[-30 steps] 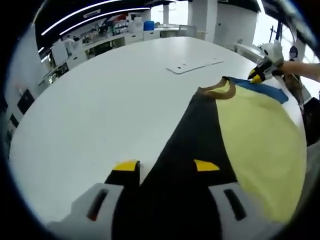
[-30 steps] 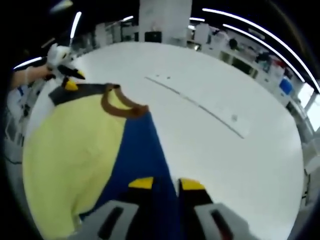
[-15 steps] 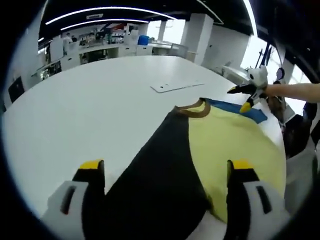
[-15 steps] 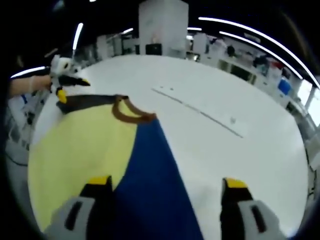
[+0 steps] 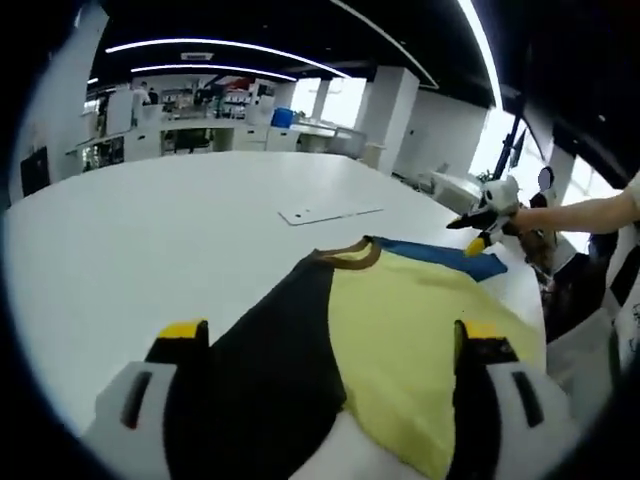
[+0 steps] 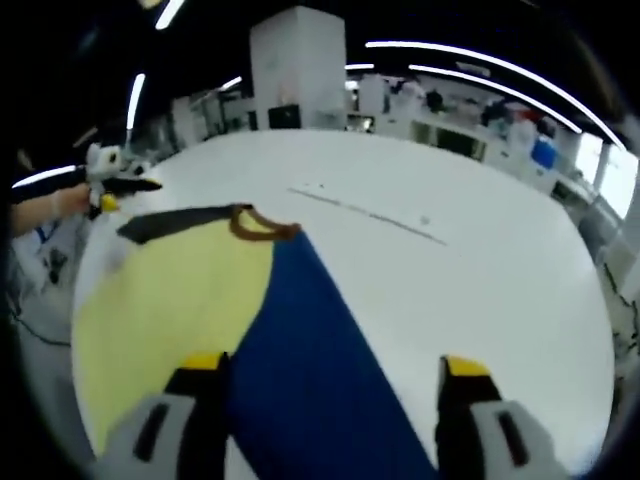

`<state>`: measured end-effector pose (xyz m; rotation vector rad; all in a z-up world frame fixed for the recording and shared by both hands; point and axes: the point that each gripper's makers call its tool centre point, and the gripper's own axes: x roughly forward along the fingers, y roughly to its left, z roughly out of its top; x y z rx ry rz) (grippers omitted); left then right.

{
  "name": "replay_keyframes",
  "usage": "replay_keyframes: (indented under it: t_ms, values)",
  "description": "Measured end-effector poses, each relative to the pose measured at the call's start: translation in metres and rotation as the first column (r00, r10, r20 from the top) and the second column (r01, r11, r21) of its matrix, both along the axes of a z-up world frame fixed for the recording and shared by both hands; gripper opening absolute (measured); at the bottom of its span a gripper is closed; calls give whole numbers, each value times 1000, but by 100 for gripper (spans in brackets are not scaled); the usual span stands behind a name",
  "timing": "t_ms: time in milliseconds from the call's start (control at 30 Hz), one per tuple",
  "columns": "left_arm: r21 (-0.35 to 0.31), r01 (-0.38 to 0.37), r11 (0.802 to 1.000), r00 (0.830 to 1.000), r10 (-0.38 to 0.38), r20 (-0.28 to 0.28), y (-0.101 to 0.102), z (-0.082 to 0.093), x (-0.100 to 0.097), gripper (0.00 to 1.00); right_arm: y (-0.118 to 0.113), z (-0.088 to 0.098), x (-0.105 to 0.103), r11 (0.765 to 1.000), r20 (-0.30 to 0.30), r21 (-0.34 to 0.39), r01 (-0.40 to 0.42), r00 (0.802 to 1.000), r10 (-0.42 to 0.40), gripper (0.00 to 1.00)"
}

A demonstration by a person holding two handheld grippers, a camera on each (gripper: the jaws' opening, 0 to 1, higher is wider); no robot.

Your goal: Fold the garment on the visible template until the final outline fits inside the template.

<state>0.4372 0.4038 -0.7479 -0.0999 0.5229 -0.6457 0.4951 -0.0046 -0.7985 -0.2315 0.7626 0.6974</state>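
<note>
Garment (image 5: pixel 400 330) beneath spread left tool (image 5: pixel 330 335)

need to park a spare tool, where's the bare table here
Bare table runs wide on the black-sleeve side of the garment, out to the flat template and past it. In the right gripper view the same stretch lies beside the blue sleeve. It is crowded at the near edge, where the open left gripper and right gripper hover over cloth.

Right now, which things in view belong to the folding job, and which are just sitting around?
For the job:
garment
template
left gripper
right gripper

Just around:
white table
benches at the back
</note>
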Motion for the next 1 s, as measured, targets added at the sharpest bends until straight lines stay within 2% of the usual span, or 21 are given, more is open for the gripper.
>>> replay_keyframes:
  t_ms: [133,167,233,267,300,467,500,567,600,633,667,700,800,833,867,933,1000]
  values:
    - [1,9,1000,1000,-9,26,-7,7,-15,98,-48,2,-8,996,-1,10,90,996,-90,81]
    - [-5,9,1000,999,-9,34,-9,10,-19,98,-58,5,-22,991,-3,21,136,991,-135,81]
    - [-11,8,1000,999,-7,44,-11,12,-23,99,-75,7,-34,982,-5,31,187,982,-187,80]
    - [-16,9,1000,999,-8,45,-12,13,-26,99,-96,6,-28,974,-9,39,223,975,-223,79]
    - [-18,10,1000,999,-9,49,-12,14,-29,99,-111,6,-33,965,-8,45,259,966,-258,78]
    - [-6,16,1000,999,-16,50,-14,14,-47,99,-155,6,-56,926,-21,71,370,929,-370,75]
    - [-7,17,1000,998,-17,52,-17,14,-56,99,-165,4,-63,911,-33,78,404,915,-403,74]
    - [-10,12,1000,999,-12,47,-15,13,-58,99,-176,0,-73,901,-42,67,429,903,-427,71]
    - [-13,8,1000,999,-7,47,-16,14,-63,99,-184,-3,-79,882,-53,56,467,884,-465,68]
    - [-15,4,1000,999,-4,45,-16,13,-65,98,-190,-6,-81,876,-56,56,479,877,-476,65]
    - [-15,3,1000,999,-2,43,-18,13,-69,98,-201,-10,-85,848,-67,49,528,849,-525,61]
    - [-14,2,1000,999,-1,42,-19,13,-72,98,-209,-13,-87,828,-71,36,559,828,-556,55]
    - [-7,-19,1000,999,19,28,-13,9,-77,97,-216,-19,-99,790,-93,44,611,790,-606,42]
    - [-11,-28,1000,999,28,27,-12,10,-79,97,-203,-17,-111,790,-91,41,612,790,-607,39]
    - [-16,-37,999,999,37,27,-9,11,-77,97,-200,-19,-115,784,-102,35,620,783,-614,37]
    - [-20,-44,999,999,45,29,-7,11,-79,96,-219,-29,-104,786,-124,35,618,783,-610,34]
    - [-22,-48,999,999,49,24,-5,9,-81,96,-214,-32,-109,786,-146,25,617,780,-608,30]
